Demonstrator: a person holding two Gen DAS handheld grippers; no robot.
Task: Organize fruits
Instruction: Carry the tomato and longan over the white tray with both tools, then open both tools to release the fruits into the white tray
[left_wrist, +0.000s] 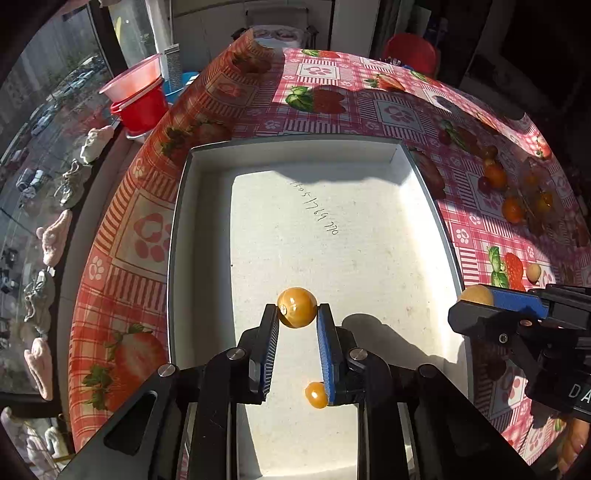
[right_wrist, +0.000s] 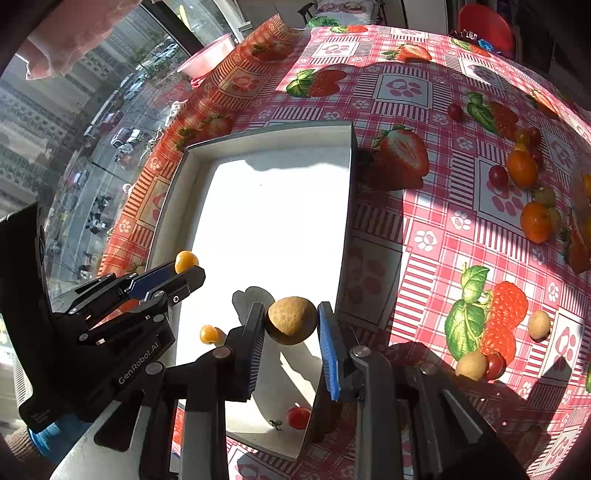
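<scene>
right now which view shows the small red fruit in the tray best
The right wrist view: the small red fruit lies in plain sight on the white tray floor, near its near edge below the right gripper. The left wrist view does not show it at all.

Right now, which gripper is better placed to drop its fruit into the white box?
Left, probably: the left gripper holds its yellow berry over the white box floor; the right gripper's brown fruit hangs nearer the rim.

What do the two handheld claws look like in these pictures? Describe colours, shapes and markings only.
Both claws are black angular frames with silver round bolt heads. Each has two flat fingers lined with ribbed blue pads. The left claw carries white "GenRobot.AI" lettering on its body, with a blue glove visible beneath it. The right claw matches it.
</scene>
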